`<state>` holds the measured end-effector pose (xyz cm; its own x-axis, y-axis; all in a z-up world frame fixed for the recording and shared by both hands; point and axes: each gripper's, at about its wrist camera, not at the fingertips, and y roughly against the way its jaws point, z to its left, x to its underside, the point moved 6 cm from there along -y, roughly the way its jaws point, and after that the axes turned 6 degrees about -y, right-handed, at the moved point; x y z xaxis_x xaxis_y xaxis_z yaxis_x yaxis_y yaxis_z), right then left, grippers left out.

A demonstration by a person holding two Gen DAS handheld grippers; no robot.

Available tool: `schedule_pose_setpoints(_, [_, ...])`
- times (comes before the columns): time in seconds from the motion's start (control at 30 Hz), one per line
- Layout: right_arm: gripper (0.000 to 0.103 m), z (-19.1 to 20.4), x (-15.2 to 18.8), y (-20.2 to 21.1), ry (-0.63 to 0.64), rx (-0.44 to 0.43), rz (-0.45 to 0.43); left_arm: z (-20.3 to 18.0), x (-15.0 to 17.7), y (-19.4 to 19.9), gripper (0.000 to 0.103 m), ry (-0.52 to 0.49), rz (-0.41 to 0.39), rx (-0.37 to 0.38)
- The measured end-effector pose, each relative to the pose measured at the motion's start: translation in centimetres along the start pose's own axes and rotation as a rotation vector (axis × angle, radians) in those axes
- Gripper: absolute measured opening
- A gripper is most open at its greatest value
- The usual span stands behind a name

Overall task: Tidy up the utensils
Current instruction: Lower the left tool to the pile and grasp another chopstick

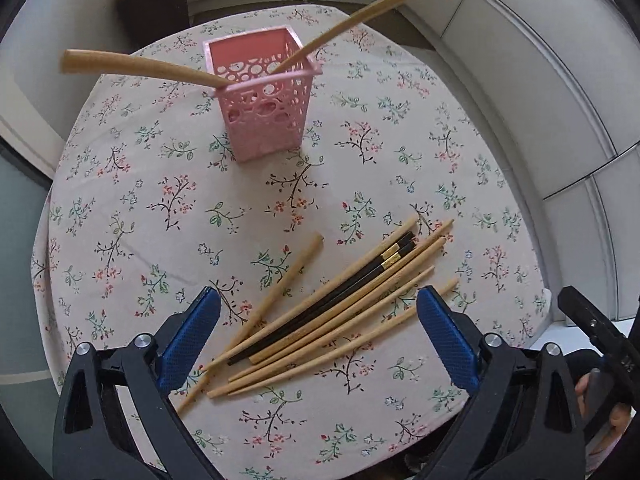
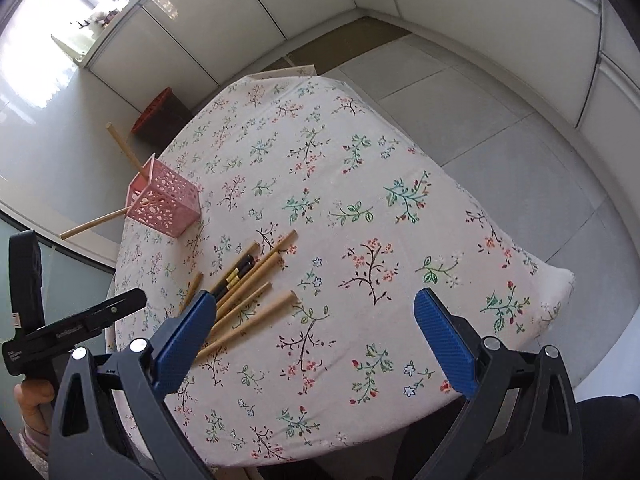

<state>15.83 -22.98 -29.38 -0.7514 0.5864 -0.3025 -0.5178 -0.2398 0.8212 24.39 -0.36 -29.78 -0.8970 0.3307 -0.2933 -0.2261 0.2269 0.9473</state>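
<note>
Left wrist view: no readable writing was seen. Chopsticks (image 1: 340, 304) were laid on the tabletop (image 1: 120, 220), long axes toward 1 o'clock, pink holder (image 1: 264, 112) at 12. Left hand-held gripper (image 1: 318, 334) and right hand-held gripper (image 2: 316, 336) were spread wide, empty.

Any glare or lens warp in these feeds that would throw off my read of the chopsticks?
Left wrist view: even light, sharp; the chopsticks read clearly, but fisheye bends the two standing in the pink holder. Right wrist view: blown-out window glare at upper left, tablecloth still clear, walls curved.
</note>
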Motion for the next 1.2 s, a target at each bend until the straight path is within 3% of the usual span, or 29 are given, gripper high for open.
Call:
schedule_pose_setpoints(0.17, [0.096,-1.4,0.3,-1.1,-0.060,0.008,0.058,1.1,-0.5,-4.3,0.068,0.016,0.109,-0.006])
schedule_pose_setpoints(0.23, [0.096,-1.8,0.5,-1.4,-0.081,0.013,0.080,1.6,-0.6,-5.2,0.065,0.029,0.131,-0.003])
schedule_pose_setpoints(0.43, [0.096,-1.9,1.0,-2.7,-0.132,0.015,0.150,1.3,-1.5,-6.4,0.057,-0.012,0.133,-0.003])
schedule_pose_setpoints(0.63, [0.096,-1.0,1.7,-4.0,-0.161,0.036,0.208,1.9,-1.6,-8.1,0.029,-0.043,0.154,-0.017])
schedule_pose_setpoints(0.7, [0.096,-0.7,1.8,-4.5,-0.178,0.047,0.222,2.1,-1.7,-8.2,0.015,-0.060,0.149,-0.033])
schedule_pose_setpoints(0.8, [0.096,0.2,2.0,-5.5,-0.214,0.059,0.243,2.3,-1.9,-8.3,0.015,-0.077,0.134,-0.032])
schedule_pose_setpoints(0.87, [0.089,0.4,2.3,-6.4,-0.260,0.083,0.265,2.6,-1.8,-8.1,0.013,-0.088,0.117,-0.050])
schedule_pose_setpoints(0.93, [0.071,0.6,2.6,-7.5,-0.301,0.106,0.300,3.2,-1.7,-7.5,0.012,-0.085,0.090,-0.075])
schedule_pose_setpoints(1.1, [0.056,0.9,2.8,-9.7,-0.438,0.150,0.319,4.6,-1.8,-3.9,0.012,-0.061,0.003,-0.068])
schedule_pose_setpoints(1.2, [0.048,1.8,2.8,-10.3,-0.432,0.219,0.292,5.4,-1.5,-1.9,0.012,-0.051,-0.041,-0.052])
